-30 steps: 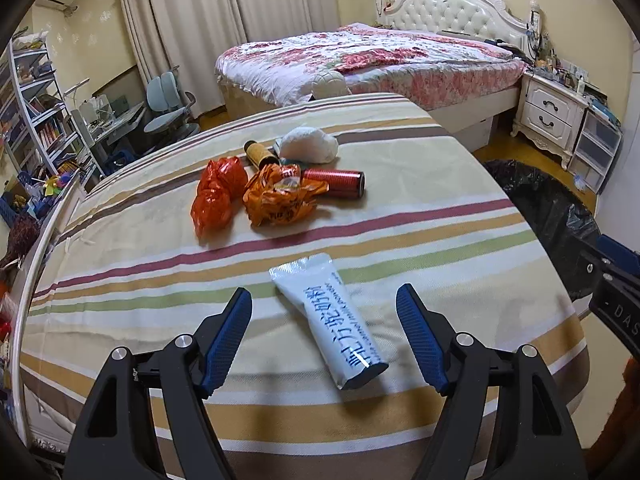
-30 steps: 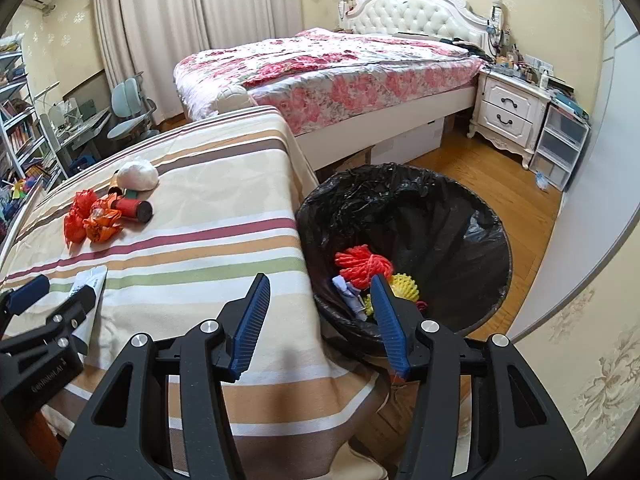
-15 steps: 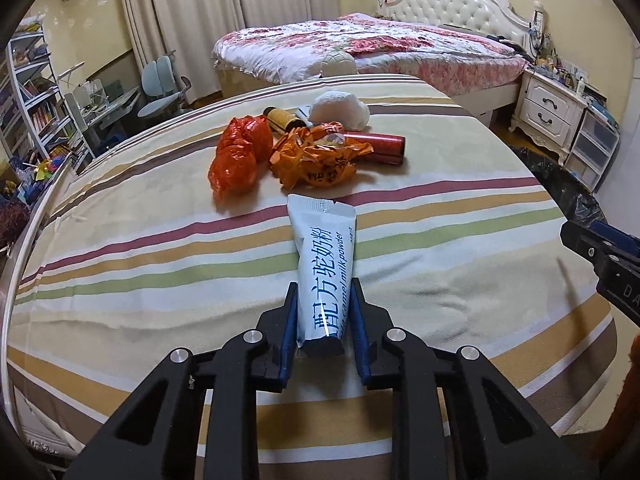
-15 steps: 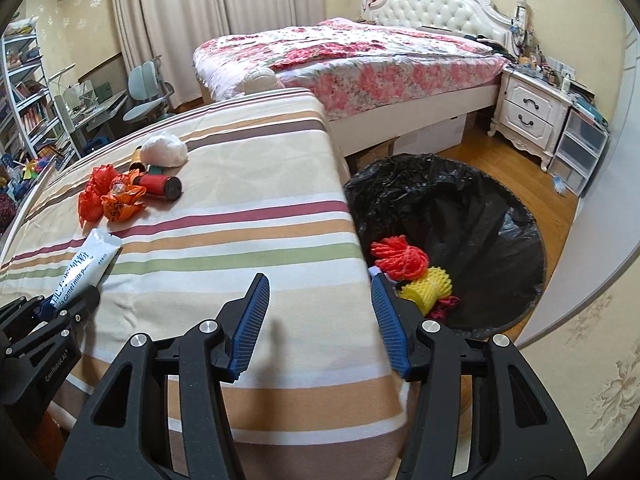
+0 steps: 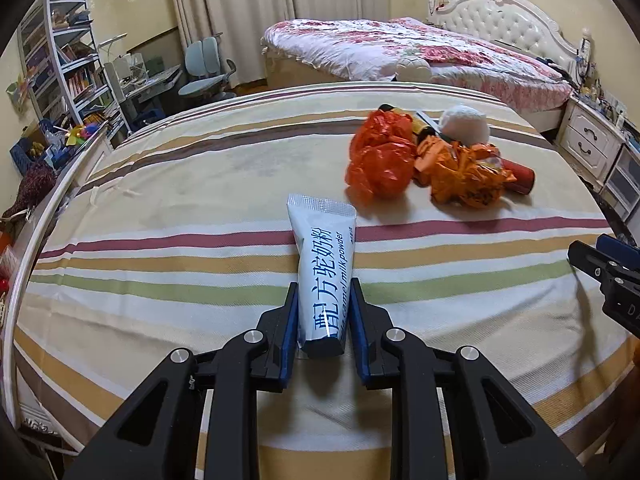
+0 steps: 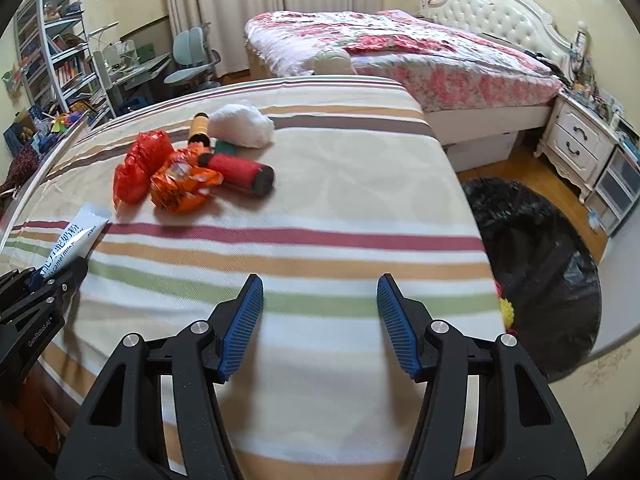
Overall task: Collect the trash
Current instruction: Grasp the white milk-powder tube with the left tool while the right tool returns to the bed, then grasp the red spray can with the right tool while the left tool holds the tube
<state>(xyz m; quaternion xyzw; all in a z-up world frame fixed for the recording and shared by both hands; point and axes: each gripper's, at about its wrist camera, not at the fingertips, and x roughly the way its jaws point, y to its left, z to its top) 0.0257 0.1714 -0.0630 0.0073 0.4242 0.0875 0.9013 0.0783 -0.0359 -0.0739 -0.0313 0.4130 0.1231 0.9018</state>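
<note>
My left gripper (image 5: 323, 292) is shut on a white and blue milk powder tube (image 5: 325, 256), held just above the striped table (image 5: 160, 216); the tube also shows in the right wrist view (image 6: 74, 240). Further back lie a red plastic bag (image 5: 380, 160), an orange wrapper (image 5: 464, 176), a red cylinder (image 6: 240, 174), a yellow roll (image 6: 198, 128) and a white wad (image 6: 240, 124). My right gripper (image 6: 320, 312) is open and empty over the table's near right part. A black-lined bin (image 6: 536, 272) stands on the floor to the right of the table.
A bed (image 6: 400, 52) stands behind the table, a white nightstand (image 6: 580, 144) at the right. Shelves (image 5: 68, 64), a desk and chairs (image 5: 204, 64) fill the far left. Red and yellow trash (image 6: 506, 308) lies in the bin.
My left gripper closed on the tube and turned left with it. My right gripper swung left from above the bin to over the table.
</note>
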